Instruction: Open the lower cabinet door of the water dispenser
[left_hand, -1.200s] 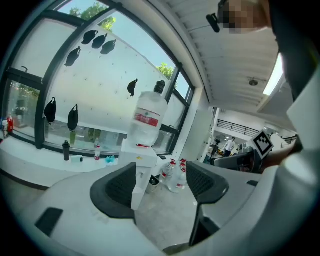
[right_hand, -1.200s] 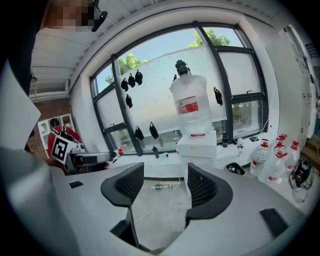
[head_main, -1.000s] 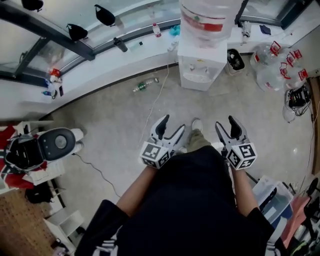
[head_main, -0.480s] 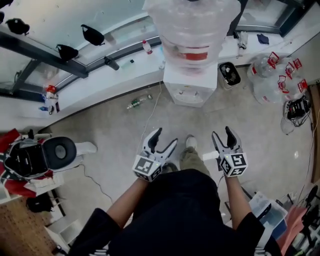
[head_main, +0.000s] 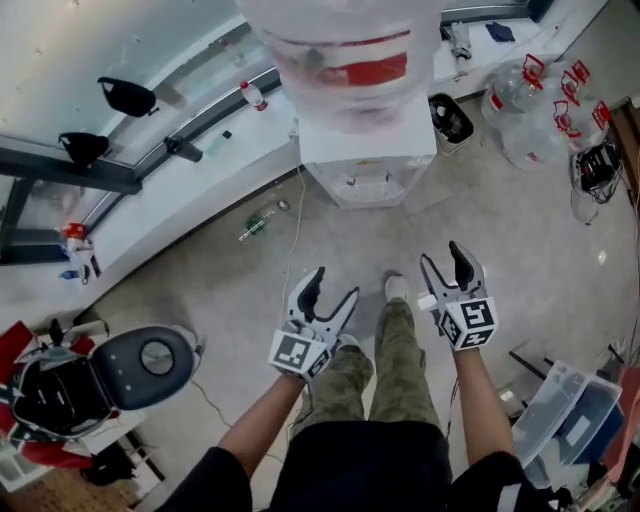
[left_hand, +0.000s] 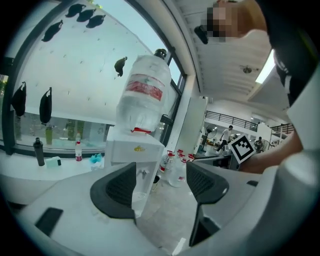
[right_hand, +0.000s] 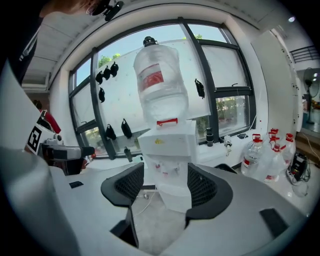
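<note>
Head view looks down on the white water dispenser (head_main: 365, 170), which stands against the window ledge (head_main: 170, 200) with a large water jug (head_main: 335, 60) upended on top. Both grippers hang in front of the dispenser, well apart from it. The left gripper (head_main: 333, 285) and the right gripper (head_main: 444, 256) each have their jaws spread wide, with nothing between them. In the right gripper view, the dispenser's front shows beyond the parted jaws. Spare water jugs (head_main: 530, 120) stand to the dispenser's right, and a small bottle (head_main: 255, 222) lies on the floor (head_main: 520, 230) to its left.
</note>
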